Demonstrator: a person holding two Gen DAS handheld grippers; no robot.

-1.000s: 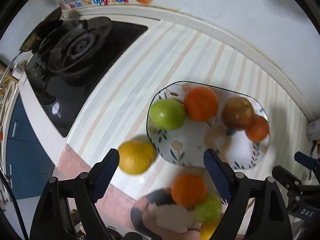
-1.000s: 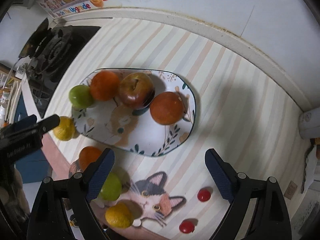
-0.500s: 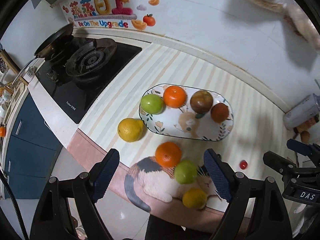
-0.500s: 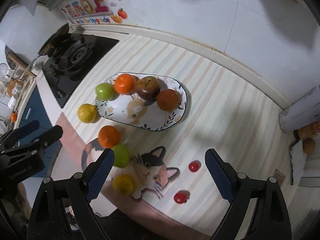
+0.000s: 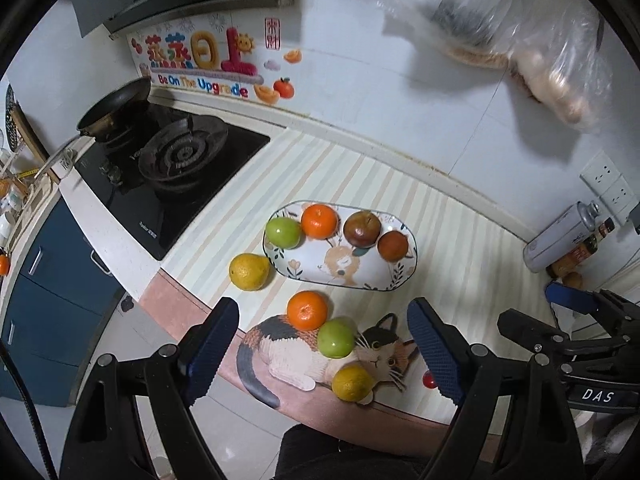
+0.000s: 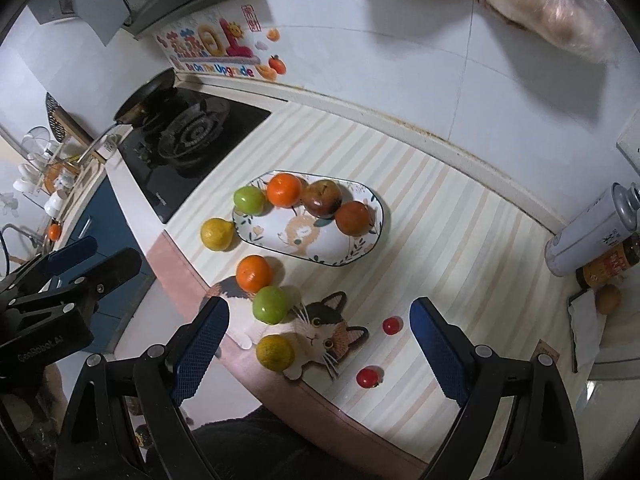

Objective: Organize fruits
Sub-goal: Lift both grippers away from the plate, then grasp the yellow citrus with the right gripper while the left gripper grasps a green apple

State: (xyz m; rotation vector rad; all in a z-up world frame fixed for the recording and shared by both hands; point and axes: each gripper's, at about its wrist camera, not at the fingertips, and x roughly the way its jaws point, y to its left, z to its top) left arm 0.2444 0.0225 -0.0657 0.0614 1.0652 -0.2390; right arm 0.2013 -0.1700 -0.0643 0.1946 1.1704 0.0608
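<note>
An oval floral plate (image 5: 360, 276) (image 6: 352, 254) on the striped counter holds a green apple (image 5: 283, 233), an orange (image 5: 319, 221), a dark red apple (image 5: 361, 229) and a reddish orange (image 5: 393, 245). Off the plate lie a lemon (image 5: 249, 271) (image 6: 217, 234), an orange (image 5: 307, 310) (image 6: 254, 273), a green apple (image 5: 336, 338) (image 6: 271, 304) and a yellow citrus (image 5: 352, 383) (image 6: 275, 352). Two cherry tomatoes (image 6: 391, 325) (image 6: 368, 377) lie to the right. My left gripper (image 5: 320, 352) and right gripper (image 6: 320, 348) are open, empty and high above the counter's front edge.
A gas stove (image 5: 180, 160) with a pan (image 5: 116, 106) is at the left. A cat-print mat (image 6: 320, 328) lies at the front edge. A spray can (image 6: 588, 232) and bottle (image 6: 608, 264) stand at the right. A plastic bag (image 5: 520, 32) hangs on the wall.
Both grippers have pulled up and back from the plate, so much more of the counter, stove and wall shows. The fruit has not moved. Both stay open.
</note>
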